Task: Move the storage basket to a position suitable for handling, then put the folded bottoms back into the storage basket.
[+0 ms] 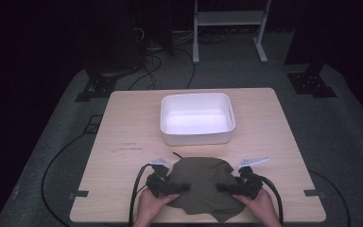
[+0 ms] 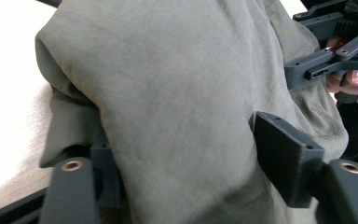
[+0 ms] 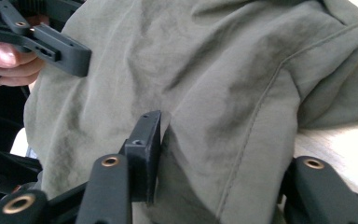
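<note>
With the olive garment point(image 1: 203, 187) bunched on the desk point(image 1: 123, 132) just in front of the white bin point(image 1: 197, 118), our left tool point(image 1: 178, 187) and right tool point(image 1: 223, 187) seem clamped on thick folds, so uneven lifting could drop a side.

I see the garment point(image 1: 203, 187) as olive woven cloth, matt, softly creased, with a stitched seam. The fingers point(image 2: 284, 156) look like matt black plastic with brass-coloured rivets. The surface point(image 1: 123, 127) is pale smooth wood; the bin point(image 1: 170, 135) is smooth white plastic.
</note>
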